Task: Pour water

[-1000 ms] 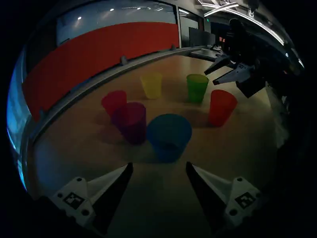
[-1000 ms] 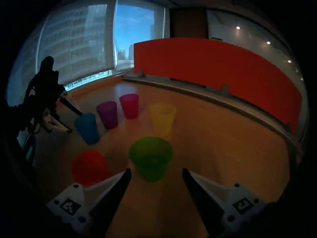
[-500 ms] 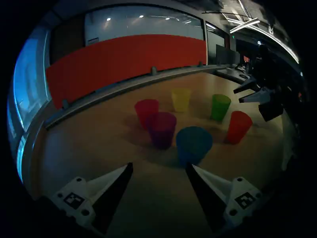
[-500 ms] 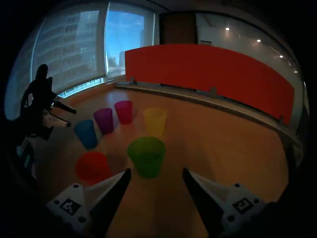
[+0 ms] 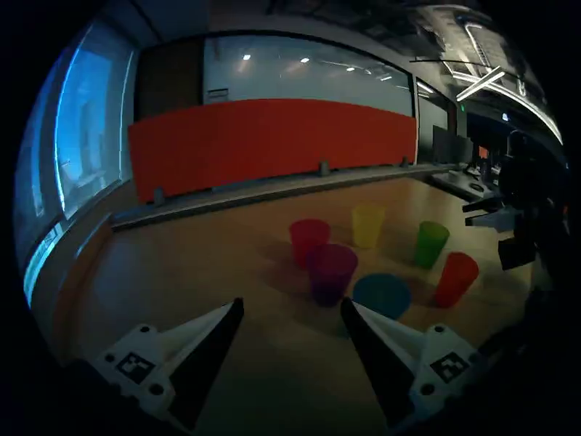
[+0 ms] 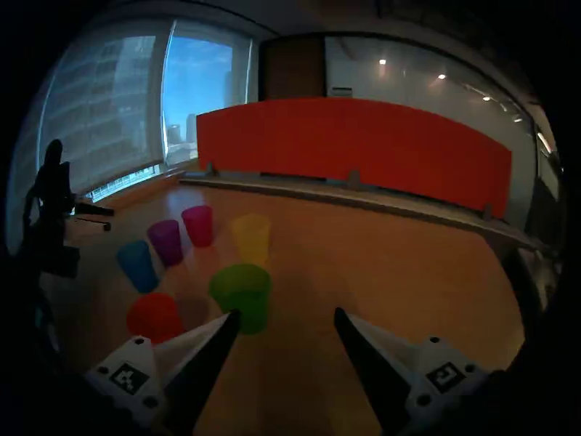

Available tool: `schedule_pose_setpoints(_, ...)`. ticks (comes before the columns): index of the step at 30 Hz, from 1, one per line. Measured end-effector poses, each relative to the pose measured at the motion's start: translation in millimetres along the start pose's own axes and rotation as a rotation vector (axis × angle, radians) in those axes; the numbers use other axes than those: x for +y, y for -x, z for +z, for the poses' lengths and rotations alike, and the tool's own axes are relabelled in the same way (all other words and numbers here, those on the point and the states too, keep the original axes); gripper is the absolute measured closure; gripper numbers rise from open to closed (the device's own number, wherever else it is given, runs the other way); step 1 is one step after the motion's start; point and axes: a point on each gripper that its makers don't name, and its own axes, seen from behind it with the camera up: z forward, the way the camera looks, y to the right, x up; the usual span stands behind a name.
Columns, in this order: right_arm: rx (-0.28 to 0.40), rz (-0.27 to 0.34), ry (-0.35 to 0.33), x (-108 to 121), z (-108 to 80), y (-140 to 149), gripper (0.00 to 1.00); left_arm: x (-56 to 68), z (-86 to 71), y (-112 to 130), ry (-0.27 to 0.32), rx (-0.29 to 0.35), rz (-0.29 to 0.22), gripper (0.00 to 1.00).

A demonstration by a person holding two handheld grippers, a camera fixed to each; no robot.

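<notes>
Several coloured plastic cups stand in a cluster on the wooden table (image 5: 196, 269). In the left gripper view the purple cup (image 5: 332, 272) and blue cup (image 5: 382, 294) are nearest, with the pink cup (image 5: 309, 240), yellow cup (image 5: 367, 224), green cup (image 5: 431, 243) and red cup (image 5: 456, 278) beyond. My left gripper (image 5: 290, 301) is open and empty, short of the cluster. In the right gripper view the green cup (image 6: 242, 294) and red cup (image 6: 154, 317) sit just ahead of my open, empty right gripper (image 6: 285, 312). I cannot tell whether any cup holds water.
A long red partition (image 5: 269, 142) on a rail runs along the table's far edge. Bright windows (image 6: 196, 102) are to the side. The right gripper (image 5: 481, 213) hangs at the far right of the left gripper view; the left gripper (image 6: 100, 218) at the far left of the right gripper view.
Both grippers have drawn back and risen away from the cups, which now look smaller and farther off. Both stay open. The cups have not moved.
</notes>
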Motion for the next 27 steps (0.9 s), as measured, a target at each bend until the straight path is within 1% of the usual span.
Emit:
schedule_pose_setpoints(6, 0.067, 0.04, 0.074, 15, -6.7, -13, 0.0, -3.1, -5.1, -10, -0.032, 0.062, -0.085, 0.01)
schedule_pose_setpoints(11, 0.137, 0.065, 0.146, 31, -14.5, -27, 0.0, -13.1, -10.0, -24, -0.092, 0.131, -0.123, 0.01)
schedule_pose_setpoints(17, 0.215, 0.066, 0.226, 44, -24.7, -40, 0.0, -22.6, -17.3, -42, -0.163, 0.227, -0.16, 0.01)
schedule_pose_setpoints(20, 0.244, 0.069, 0.259, 48, -29.7, -45, 0.0, -28.3, -21.8, -48, -0.198, 0.261, -0.171, 0.01)
schedule_pose_setpoints(27, 0.322, 0.075, 0.351, 61, -45.9, -56, 0.0, -38.4, -31.1, -58, -0.269, 0.318, -0.165, 0.01)
